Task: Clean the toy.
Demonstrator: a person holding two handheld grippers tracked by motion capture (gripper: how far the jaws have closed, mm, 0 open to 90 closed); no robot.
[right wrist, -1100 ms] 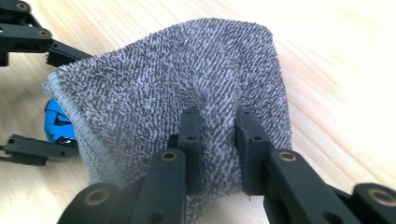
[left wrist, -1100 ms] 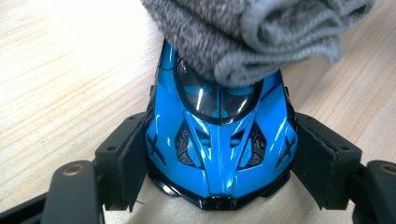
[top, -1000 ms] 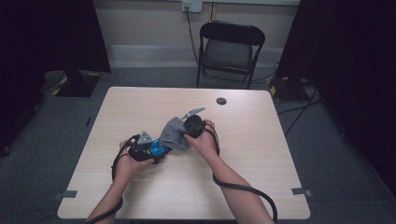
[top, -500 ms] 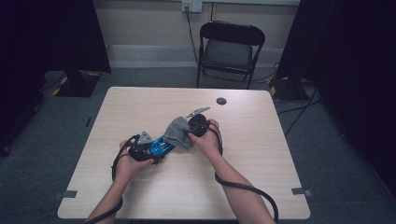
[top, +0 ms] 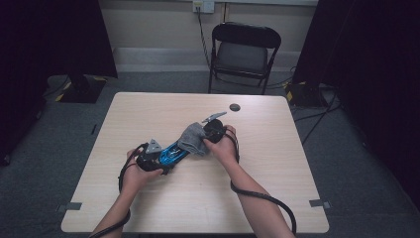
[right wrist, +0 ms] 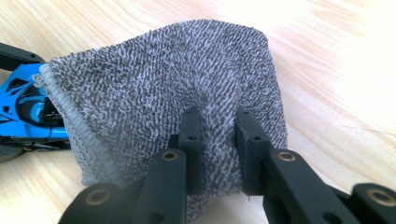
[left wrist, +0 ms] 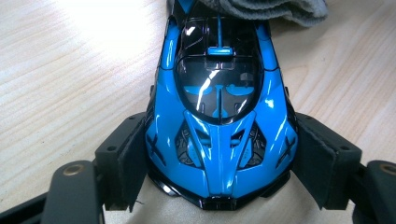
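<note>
Blue toy car: lying on the wooden table, near its middle, slightly toward the person's side. All places below given relative to this car.

Table: pale wood grain, carrying the car and everything noted here.

Folding chair: dark, standing beyond the table's far edge, well apart from the car.

Left gripper: at the car's near-left end, jaws clamped on both flanks of the glossy blue body, pads pressed against the sides. Seen also in the high view, held by the left hand; grey plate on top.

Right gripper: at the car's far-right end, jaws pinched together on a fold of grey cloth. Seen in the high view, held by the right hand.

Grey cloth: terry-textured, bunched, draped over the car's far end and touching it; hem edge lying against the blue bodywork. Seen in the high view between the two grippers.

Small dark round object: on the table beyond the car, toward the far edge, well apart; kind not determinable.
</note>
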